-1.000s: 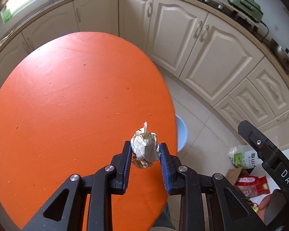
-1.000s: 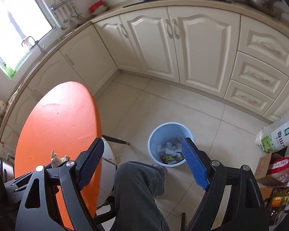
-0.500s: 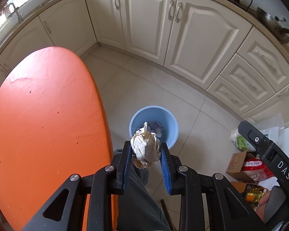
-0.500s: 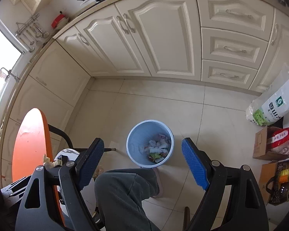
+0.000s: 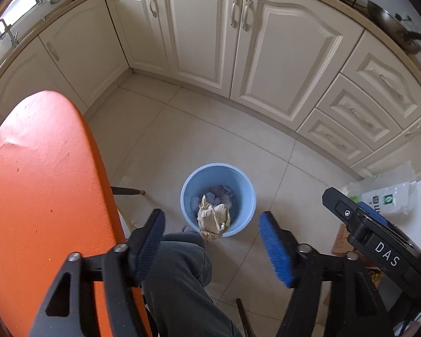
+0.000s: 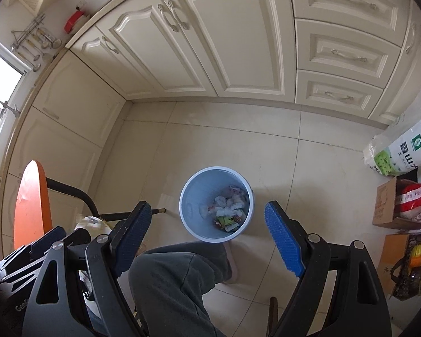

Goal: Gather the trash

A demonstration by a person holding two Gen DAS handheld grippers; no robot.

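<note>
Dropping a light, soft crumpled paper ball (image 5: 214,219), graspable anywhere, toward the blue bin (image 5: 245,196) at lower centre, left gripper (image 5: 214,243) jaws just opened, right gripper (image 6: 207,237) jaws wide, empty.

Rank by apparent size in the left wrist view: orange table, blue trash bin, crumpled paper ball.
1. orange table, though its nearness exaggerates it
2. blue trash bin
3. crumpled paper ball, though it may be nearer than the bin

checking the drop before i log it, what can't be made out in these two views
- Whether the crumpled paper ball has landed in the blue bin: left wrist view shows it over the near rim; right wrist view shows no ball.
- Bin floor: covered by trash, both views.
- Left hand-held gripper has just been opening, nothing between its pads.
</note>
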